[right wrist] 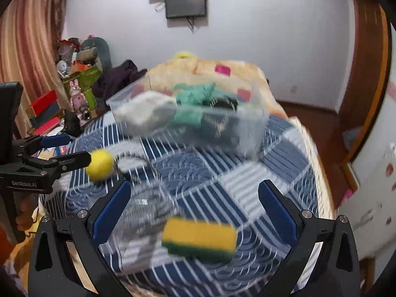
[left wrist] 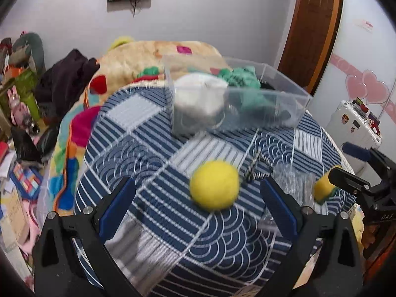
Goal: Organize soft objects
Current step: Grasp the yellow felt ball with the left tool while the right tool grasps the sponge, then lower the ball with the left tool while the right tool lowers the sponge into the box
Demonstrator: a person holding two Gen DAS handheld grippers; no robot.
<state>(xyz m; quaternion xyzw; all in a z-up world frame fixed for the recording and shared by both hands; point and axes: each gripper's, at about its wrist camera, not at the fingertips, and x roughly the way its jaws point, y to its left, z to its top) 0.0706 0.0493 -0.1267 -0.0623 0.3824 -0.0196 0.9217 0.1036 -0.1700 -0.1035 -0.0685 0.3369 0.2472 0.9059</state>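
Both grippers are standing wide open: left gripper (left wrist: 198, 205) is framing the yellow ball (left wrist: 214, 185), which may be rolling away; right gripper (right wrist: 194, 212) is framing the sponge (right wrist: 199, 240).

A dark screen (right wrist: 186, 3) hung on the white wall; a wooden door (left wrist: 314, 24) stood right (pink hearts (left wrist: 366, 86) nearby)

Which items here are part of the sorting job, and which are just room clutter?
Job: yellow ball, yellow-green sponge, clear plastic bin holding white and green soft items.

Clutter: dark clothes pile, pink rabbit toy, white suitcase, wall screen.
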